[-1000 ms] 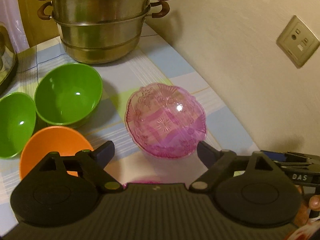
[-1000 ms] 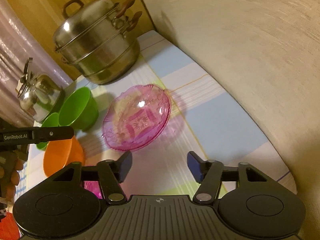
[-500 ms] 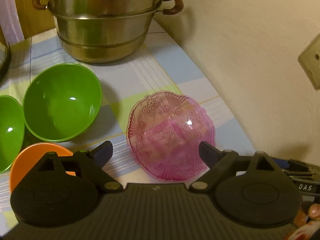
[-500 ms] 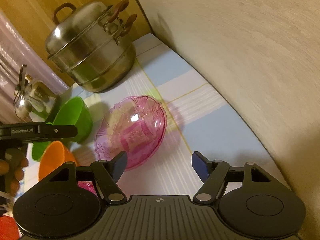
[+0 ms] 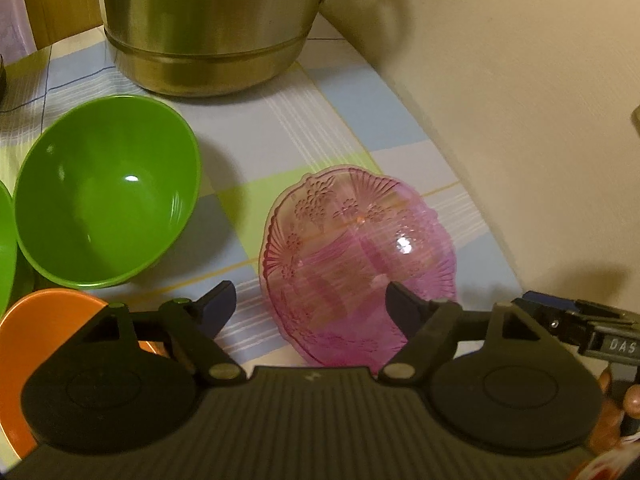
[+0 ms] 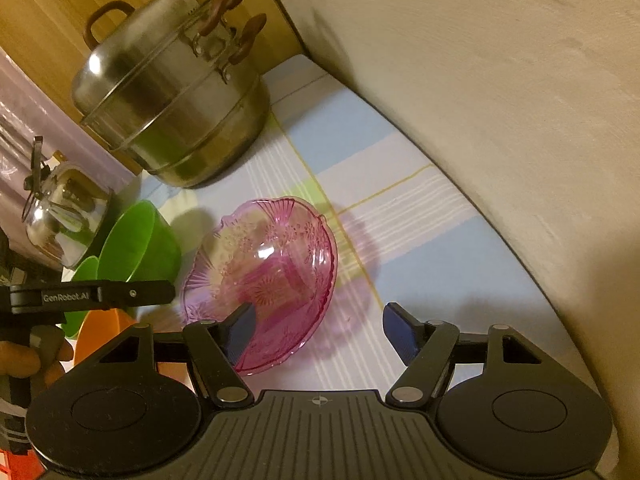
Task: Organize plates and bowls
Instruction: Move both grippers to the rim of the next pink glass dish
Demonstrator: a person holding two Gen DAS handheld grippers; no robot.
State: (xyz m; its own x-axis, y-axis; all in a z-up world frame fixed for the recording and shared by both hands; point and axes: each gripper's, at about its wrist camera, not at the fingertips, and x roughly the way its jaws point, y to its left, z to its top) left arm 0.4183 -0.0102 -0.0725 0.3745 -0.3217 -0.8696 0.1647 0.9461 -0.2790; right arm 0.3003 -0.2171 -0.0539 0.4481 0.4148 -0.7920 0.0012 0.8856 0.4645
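A pink clear glass bowl [image 5: 356, 256] sits on the checked tablecloth near the wall; it also shows in the right wrist view [image 6: 264, 276]. My left gripper [image 5: 310, 312] is open and empty, its right finger over the bowl's near rim. My right gripper [image 6: 320, 330] is open and empty, its left finger over the bowl's near right edge. A green bowl [image 5: 108, 192] stands left of the pink one, with a second green bowl [image 6: 82, 280] and an orange bowl [image 5: 36, 328] beside it.
A large steel steamer pot [image 5: 212, 20] stands at the back by the wall [image 5: 520, 100]. A steel kettle [image 6: 60, 216] is at the far left. The tablecloth [image 6: 420, 216] runs along the wall to the right.
Both grippers have moved forward and down toward the pink bowl, which now lies between their fingers. The bowls have not moved.
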